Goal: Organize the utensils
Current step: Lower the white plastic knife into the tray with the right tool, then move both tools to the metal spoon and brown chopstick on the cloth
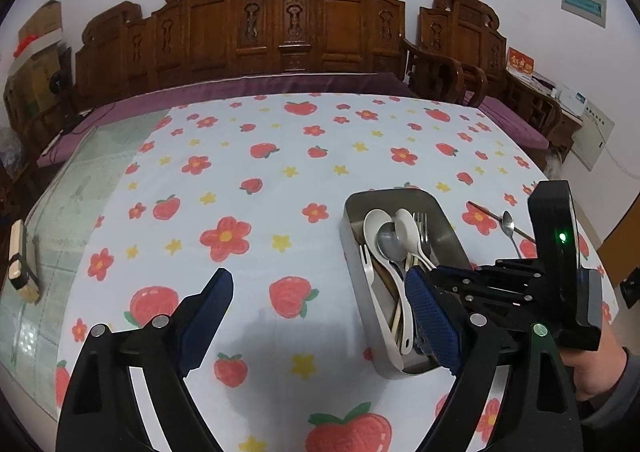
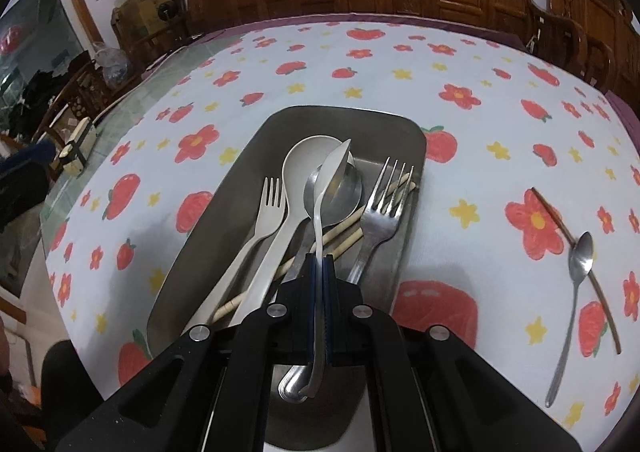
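A steel tray point(image 2: 248, 156) on the flowered cloth holds a white fork point(image 2: 268, 208), a white spoon point(image 2: 308, 160), a steel spoon point(image 2: 348, 192), a steel fork point(image 2: 384, 196) and pale chopsticks point(image 2: 348, 236). My right gripper point(image 2: 319, 258) is shut on the handle of another spoon point(image 2: 336, 168), which is held edge-on just above the tray's contents. In the left wrist view my left gripper point(image 1: 320, 304) stands open over bare cloth beside the tray point(image 1: 384, 194), with nothing between its fingers. The right gripper point(image 1: 440, 274) shows there over the tray. A small steel spoon point(image 2: 576, 276) and a brown chopstick point(image 2: 560, 224) lie on the cloth to the right.
A carved wooden bench point(image 1: 280, 32) with a purple cushion runs along the table's far side. A small cream box point(image 1: 20, 264) sits on the bare glass at the table's left end. A person's hand point(image 1: 600, 368) holds the right gripper's grip.
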